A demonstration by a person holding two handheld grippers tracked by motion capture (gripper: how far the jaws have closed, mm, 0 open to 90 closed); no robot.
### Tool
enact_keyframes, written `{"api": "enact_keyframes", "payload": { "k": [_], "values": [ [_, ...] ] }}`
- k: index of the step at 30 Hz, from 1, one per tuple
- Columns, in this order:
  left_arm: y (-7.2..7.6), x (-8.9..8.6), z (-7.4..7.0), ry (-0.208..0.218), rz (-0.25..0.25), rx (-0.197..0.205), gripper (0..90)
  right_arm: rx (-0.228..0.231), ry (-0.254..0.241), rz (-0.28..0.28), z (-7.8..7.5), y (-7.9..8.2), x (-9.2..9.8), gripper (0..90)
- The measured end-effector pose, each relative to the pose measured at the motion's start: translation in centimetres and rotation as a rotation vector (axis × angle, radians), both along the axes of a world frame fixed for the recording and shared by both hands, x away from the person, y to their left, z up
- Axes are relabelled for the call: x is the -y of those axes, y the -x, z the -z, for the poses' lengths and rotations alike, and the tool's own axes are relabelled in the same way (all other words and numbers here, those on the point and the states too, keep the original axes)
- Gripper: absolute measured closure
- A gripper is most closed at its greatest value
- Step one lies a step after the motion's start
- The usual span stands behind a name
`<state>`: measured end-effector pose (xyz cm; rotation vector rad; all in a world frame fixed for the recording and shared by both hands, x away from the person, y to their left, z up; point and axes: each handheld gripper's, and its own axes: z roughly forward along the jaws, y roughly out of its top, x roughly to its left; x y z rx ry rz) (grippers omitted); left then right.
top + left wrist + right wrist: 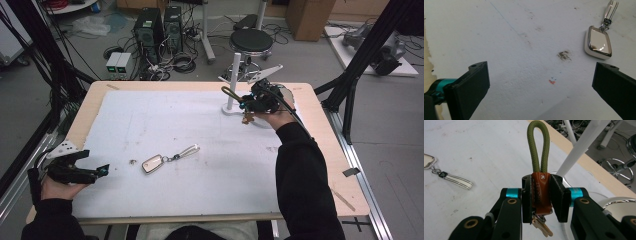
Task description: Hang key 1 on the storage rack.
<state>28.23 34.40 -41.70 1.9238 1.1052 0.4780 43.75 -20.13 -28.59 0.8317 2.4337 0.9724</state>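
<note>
My right gripper [248, 102] [541, 192] is shut on a keychain with a brown leather tab [540, 192], an olive-green cord loop [537, 147] [229, 92] and brass keys [541, 226] [247, 118] hanging below. It hovers next to a white upright peg [233, 80] [581, 145] on a round base. A white car key fob [152, 163] [598, 42] with a strap [186, 151] [457, 181] lies on the white mat mid-table. My left gripper [102, 171] [541, 87] rests at the front left, open, nothing between its jaws, the fob ahead to its right.
A white mat [190, 130] covers the wooden table [320, 125]. A small dark speck [132, 161] [564, 55] lies left of the fob. Beyond the far edge stand a black stool [251, 40], computer towers [150, 27] and cables. Black frame struts [360, 55] rise at the right.
</note>
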Motion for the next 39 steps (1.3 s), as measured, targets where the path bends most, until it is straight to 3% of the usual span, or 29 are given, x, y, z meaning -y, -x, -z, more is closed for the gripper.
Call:
{"api": "enact_keyframes", "payload": {
  "k": [12,16,21,27,33,39],
  "values": [
    [-0.1,0.1,0.0,0.002,0.001,-0.002,1.7,0.027,0.019,0.014,-1.5,-0.3,0.1,72.6],
    [-0.1,0.1,0.0,0.002,-0.001,0.000,1.7,0.070,0.038,0.019,-2.3,-0.2,0.2,72.6],
    [-0.1,0.1,0.0,0.004,-0.002,0.000,1.7,0.088,0.040,0.047,-3.0,-0.4,0.7,72.6],
    [-0.1,0.2,0.0,0.003,0.005,-0.005,1.7,0.122,0.052,0.078,-3.1,-0.6,1.0,72.6],
    [-0.1,0.1,0.0,0.007,0.003,-0.006,1.7,0.105,0.066,0.113,-2.8,-0.9,1.3,72.6],
    [-0.1,0.1,0.0,0.008,0.002,-0.003,1.7,0.113,0.084,0.106,-2.6,-1.4,1.2,72.6]
  ]
}}
